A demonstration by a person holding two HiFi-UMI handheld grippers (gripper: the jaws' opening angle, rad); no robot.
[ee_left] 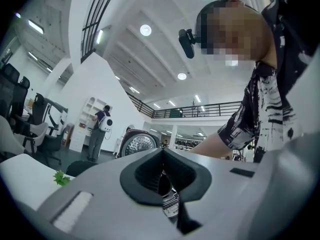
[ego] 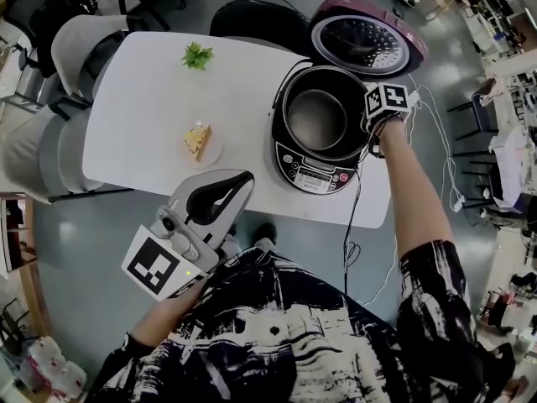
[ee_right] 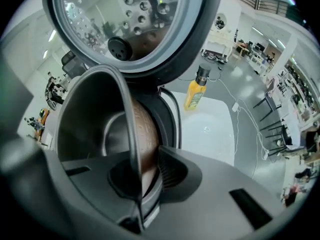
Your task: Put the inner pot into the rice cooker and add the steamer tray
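The rice cooker [ego: 315,173] stands at the right end of the white table [ego: 143,116] with its lid [ego: 365,44] swung up and back. The metal inner pot [ego: 317,117] sits down in the cooker body. My right gripper [ego: 369,134] points steeply down at the pot's right rim. In the right gripper view the pot's wall [ee_right: 95,119] runs between the pads, and the right gripper [ee_right: 142,176] is shut on it below the lid's perforated inner plate [ee_right: 130,19]. My left gripper [ego: 242,181] hovers off the table's near edge, and the left gripper [ee_left: 162,151] is shut and holds nothing.
A plate with a cake slice [ego: 200,143] lies mid-table and a green sprig [ego: 197,55] lies at the far edge. Grey chairs [ego: 80,53] stand at the left. A yellow bottle [ee_right: 195,91] stands behind the cooker. Cables [ego: 445,175] trail over the floor at right.
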